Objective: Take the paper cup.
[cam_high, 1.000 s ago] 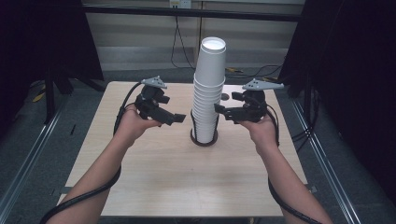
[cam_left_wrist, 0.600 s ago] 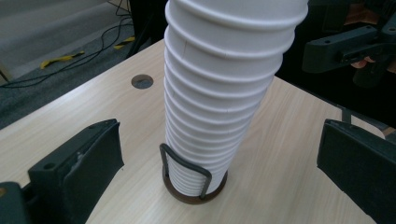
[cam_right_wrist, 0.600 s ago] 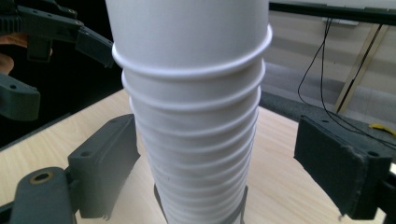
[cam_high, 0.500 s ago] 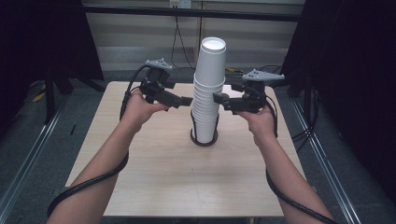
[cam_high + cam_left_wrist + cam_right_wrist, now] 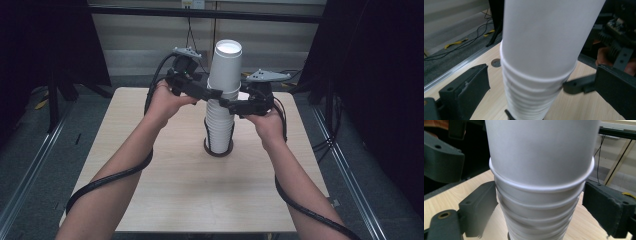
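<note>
A tall stack of white paper cups (image 5: 221, 107) stands in a dark round base (image 5: 218, 150) at the middle of the wooden table (image 5: 175, 195). My left gripper (image 5: 215, 94) reaches in from the left, level with the rim below the top cup (image 5: 227, 62). Its jaws flank the stack (image 5: 539, 62) with a bare gap at the left one, so it is open. My right gripper (image 5: 226, 105) comes from the right, a little lower. Its jaws have just been opening and sit close beside the stack (image 5: 541, 165), one on each side.
The person's forearms come in from the near edge, with black cables trailing under them. A metal rail (image 5: 30, 170) runs along the floor at the left. Dark curtains and frame legs stand behind the table.
Both hands have risen along the stack and moved in toward it. The left gripper went from low beside the cups to near the top cup; the right climbed less.
</note>
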A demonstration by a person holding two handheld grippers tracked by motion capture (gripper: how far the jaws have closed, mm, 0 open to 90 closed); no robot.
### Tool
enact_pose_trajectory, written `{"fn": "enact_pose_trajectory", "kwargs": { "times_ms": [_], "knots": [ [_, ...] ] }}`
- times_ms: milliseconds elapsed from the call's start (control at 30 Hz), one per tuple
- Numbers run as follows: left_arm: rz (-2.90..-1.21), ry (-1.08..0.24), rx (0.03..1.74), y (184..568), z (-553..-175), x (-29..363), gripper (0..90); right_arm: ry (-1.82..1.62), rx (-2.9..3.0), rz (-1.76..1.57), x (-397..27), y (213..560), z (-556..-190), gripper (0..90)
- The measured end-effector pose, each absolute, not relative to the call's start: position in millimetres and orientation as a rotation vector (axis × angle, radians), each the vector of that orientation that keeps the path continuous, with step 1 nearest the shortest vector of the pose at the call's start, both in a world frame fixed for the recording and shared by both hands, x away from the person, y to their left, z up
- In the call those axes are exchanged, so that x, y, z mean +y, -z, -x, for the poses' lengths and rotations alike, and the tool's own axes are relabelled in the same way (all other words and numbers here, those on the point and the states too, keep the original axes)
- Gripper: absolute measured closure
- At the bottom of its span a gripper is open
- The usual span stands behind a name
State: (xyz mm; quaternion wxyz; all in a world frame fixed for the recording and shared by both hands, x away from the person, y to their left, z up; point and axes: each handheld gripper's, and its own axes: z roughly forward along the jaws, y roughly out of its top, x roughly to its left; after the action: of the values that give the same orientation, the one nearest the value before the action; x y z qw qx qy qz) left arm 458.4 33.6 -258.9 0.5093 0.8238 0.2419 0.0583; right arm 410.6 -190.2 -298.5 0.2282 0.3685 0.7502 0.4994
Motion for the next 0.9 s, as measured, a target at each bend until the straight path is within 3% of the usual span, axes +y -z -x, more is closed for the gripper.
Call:
{"fn": "enact_pose_trajectory", "kwargs": {
  "times_ms": [333, 533, 900],
  "knots": [
    [-1.962, -0.13, 0.626, 260, -469, 8, 0.5, -1.432, 2.04, -1.037, -192, 300, -411, 11.9],
    [-1.967, -0.192, 0.638, 264, -470, -4, 1.6, -1.455, 2.048, -1.024, -194, 304, -413, 11.8],
    [-1.902, -0.175, 0.665, 268, -475, -8, 6.5, -1.454, 2.041, -1.032, -193, 305, -415, 11.6]
  ]
}}
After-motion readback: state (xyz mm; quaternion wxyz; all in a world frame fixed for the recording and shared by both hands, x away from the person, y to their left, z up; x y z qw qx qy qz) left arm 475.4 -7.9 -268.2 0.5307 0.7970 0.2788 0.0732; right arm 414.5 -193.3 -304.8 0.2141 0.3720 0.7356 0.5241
